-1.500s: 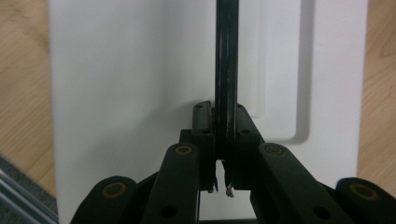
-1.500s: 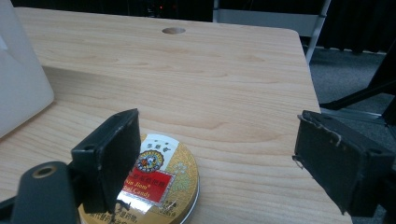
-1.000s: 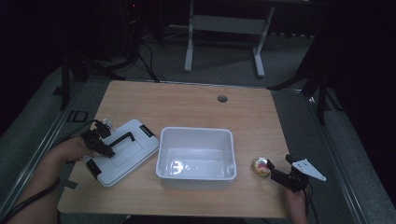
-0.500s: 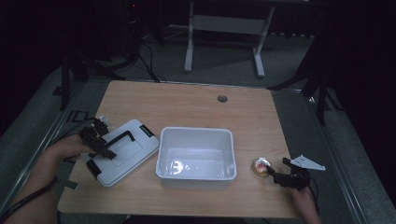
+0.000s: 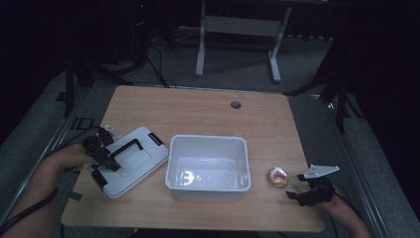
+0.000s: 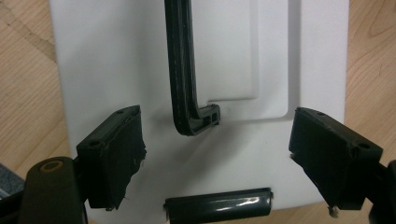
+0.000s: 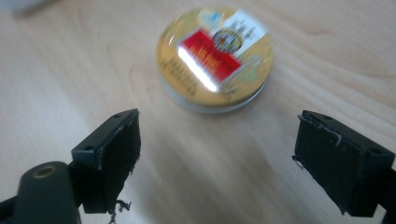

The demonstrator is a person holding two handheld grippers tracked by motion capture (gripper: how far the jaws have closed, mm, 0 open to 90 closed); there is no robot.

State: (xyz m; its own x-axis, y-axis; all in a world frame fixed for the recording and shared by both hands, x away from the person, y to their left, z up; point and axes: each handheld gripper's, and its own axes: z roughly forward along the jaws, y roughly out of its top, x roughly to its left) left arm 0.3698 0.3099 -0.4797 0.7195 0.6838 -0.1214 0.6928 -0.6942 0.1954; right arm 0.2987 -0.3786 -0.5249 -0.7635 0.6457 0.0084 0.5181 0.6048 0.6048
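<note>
One round tin [image 7: 214, 59], small, light, rigid, glossy lid likely slippery; grip across its rim. Right gripper [image 7: 243, 161] jaws apart just short of it; left gripper [image 6: 233, 161] spread over white lid [image 6: 116, 70].

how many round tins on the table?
1. The round tin lies on the table right of the white bin, just ahead of the open right gripper. None seen inside the bin.

The round tin's [image 7: 214, 59] label is too blurred to read.
</note>
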